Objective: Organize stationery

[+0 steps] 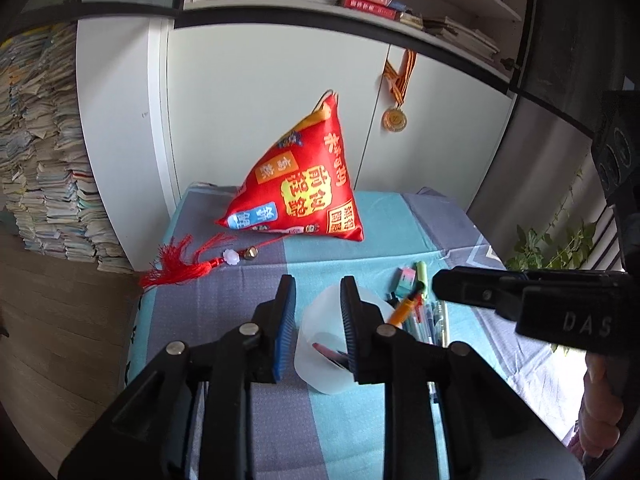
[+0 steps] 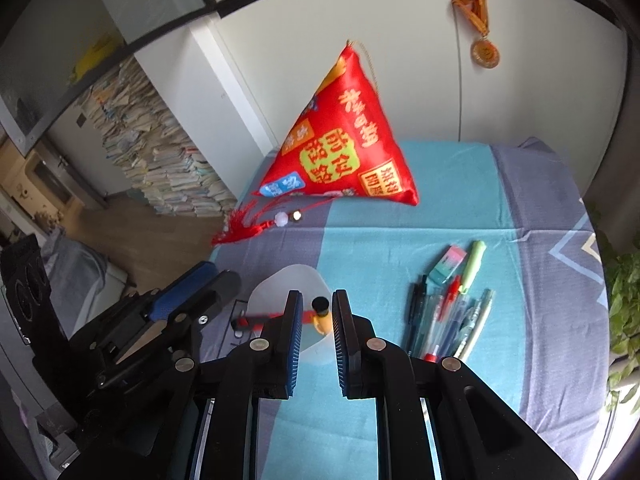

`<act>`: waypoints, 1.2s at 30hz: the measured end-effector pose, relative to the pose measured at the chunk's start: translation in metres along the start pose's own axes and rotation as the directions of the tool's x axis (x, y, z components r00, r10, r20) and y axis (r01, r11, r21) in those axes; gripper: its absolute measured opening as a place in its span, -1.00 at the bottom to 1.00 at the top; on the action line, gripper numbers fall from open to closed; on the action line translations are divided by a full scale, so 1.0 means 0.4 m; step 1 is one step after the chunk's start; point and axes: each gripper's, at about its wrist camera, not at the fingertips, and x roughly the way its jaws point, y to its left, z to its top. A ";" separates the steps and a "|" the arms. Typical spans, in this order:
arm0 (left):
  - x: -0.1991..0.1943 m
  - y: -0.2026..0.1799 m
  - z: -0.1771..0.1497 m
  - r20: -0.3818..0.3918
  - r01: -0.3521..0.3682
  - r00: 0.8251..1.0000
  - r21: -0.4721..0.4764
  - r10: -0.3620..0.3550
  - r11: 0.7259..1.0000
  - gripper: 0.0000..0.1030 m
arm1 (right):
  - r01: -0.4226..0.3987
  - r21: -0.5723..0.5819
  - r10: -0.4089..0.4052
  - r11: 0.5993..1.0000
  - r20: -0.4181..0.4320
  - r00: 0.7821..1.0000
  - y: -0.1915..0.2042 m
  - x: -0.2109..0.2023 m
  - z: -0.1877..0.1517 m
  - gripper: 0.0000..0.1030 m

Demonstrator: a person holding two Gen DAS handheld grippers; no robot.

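Right hand-held gripper [image 2: 317, 295]: jaws drawn close, pinching 1 orange pen [image 2: 322, 319] between the pads. Pen points down and away, its black end just over the near-right rim of the translucent cup [image 2: 288, 280]. From the left wrist view the same pen hangs slanted beside the cup's right edge, clear of the table [image 2: 380, 240].

Left hand-held gripper [image 1: 317, 282]: jaws a little apart, set astride the cup's left wall, the right one in front of the mouth, the blue-padded one outside. No squeeze on the wall visible.

Cup stands upright on the striped cloth, directly ahead of both tools. 1 red pen [image 2: 260, 316] already lies inside it.

Right of the cup, apart from it: loose bundle of pens [image 2: 448, 316] flat on the cloth; just beyond them a pink-and-teal eraser [image 2: 448, 264] and a green highlighter [image 2: 474, 264].

Farther back: red pyramid cushion [image 2: 340, 140], its tassel [image 2: 248, 228] trailing to the table's left edge.
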 end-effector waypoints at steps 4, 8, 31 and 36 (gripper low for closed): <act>-0.054 -0.044 -0.017 0.026 0.069 0.997 0.066 -0.071 0.995 -0.60 | 0.025 0.011 -0.025 1.000 0.045 0.999 -0.041 -0.056 -0.020 -0.71; -0.063 -0.117 -0.051 -0.026 0.170 0.985 0.144 -0.168 0.975 -0.61 | 0.089 0.077 -0.089 0.993 -0.006 0.996 -0.129 -0.041 -0.058 -0.71; 0.236 -0.258 -0.218 -0.306 0.060 0.952 0.249 0.020 0.967 -0.61 | 0.119 0.263 -0.055 0.958 -0.242 0.969 -0.315 0.114 -0.194 -0.71; 0.262 -0.265 -0.219 -0.319 0.060 0.947 0.247 0.022 0.967 -0.58 | 0.118 0.266 -0.051 0.957 -0.247 0.968 -0.308 0.132 -0.193 -0.71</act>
